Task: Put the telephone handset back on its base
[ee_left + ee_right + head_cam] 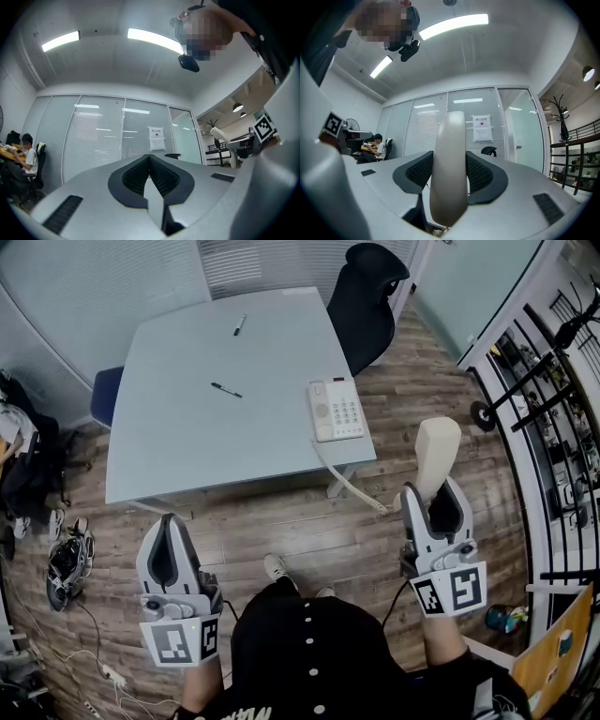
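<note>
The cream telephone handset [436,457] stands upright in my right gripper [444,491], which is shut on it well off the table's right front corner. In the right gripper view the handset [449,164] fills the gap between the dark pads. Its coiled cord [349,483] runs back to the white telephone base [336,409] near the right edge of the grey table [187,427]. My left gripper [169,542] hangs low at the left, over the wooden floor, shut on nothing; its pads [140,174] meet in the left gripper view.
Two black pens [226,390] [240,324] lie on the table. A black office chair [366,301] stands behind the table's far right corner, a blue chair [105,395] at its left. Bags and shoes [67,554] clutter the floor at the left. Black railings [553,427] run along the right.
</note>
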The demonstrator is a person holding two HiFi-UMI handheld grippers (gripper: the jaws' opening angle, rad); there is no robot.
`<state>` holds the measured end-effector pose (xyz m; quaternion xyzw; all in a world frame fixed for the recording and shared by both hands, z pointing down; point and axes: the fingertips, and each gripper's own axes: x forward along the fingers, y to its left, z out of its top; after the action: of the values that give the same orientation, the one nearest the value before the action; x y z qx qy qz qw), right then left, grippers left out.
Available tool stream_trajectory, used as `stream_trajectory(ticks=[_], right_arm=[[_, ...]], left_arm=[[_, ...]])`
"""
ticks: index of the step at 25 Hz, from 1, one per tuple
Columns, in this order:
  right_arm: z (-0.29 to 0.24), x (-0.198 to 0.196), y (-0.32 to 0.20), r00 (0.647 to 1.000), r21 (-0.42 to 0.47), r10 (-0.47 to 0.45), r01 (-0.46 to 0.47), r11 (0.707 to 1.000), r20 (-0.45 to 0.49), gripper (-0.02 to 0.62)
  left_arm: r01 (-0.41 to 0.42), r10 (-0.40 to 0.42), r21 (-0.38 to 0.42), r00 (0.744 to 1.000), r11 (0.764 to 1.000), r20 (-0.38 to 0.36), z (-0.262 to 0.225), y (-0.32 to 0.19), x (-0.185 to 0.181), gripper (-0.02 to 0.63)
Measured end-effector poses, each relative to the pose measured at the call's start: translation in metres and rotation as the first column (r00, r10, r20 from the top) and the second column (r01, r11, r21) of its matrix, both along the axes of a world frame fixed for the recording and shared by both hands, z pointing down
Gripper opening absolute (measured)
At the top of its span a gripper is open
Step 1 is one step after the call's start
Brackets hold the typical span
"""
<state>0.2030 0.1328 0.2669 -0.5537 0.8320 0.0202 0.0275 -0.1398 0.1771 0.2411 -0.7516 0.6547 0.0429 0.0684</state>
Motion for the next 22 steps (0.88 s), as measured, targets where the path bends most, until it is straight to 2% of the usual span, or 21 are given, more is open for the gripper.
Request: stream_trajectory(ticks=[15,19,22], right_arm=[[-0.018,-0.048,-0.048,1.000,0.053,0.028,-0.029,0.998,0.011,0.233],[-0.016,-0.066,-0.052,0.999,0.049,0.034,-0.035,0.998,0.008,0.233],[-0.011,-0.076,-0.051,0.999,0.039,0.034,-0.034,0.999,-0.003,0.233]], left_arm=[[-0.046,0.046,0.066,0.999,0.997,-0.003,-0.015,-0.046,-0.042,0.014],[-0.073,0.075,0.061,0.997,0.995,-0.032,-0.011,-0.053,-0.058,0.014],[-0.087,0.088,0.053,0.996,0.995,-0.024,-0.006,-0.056,-0.065,0.014]])
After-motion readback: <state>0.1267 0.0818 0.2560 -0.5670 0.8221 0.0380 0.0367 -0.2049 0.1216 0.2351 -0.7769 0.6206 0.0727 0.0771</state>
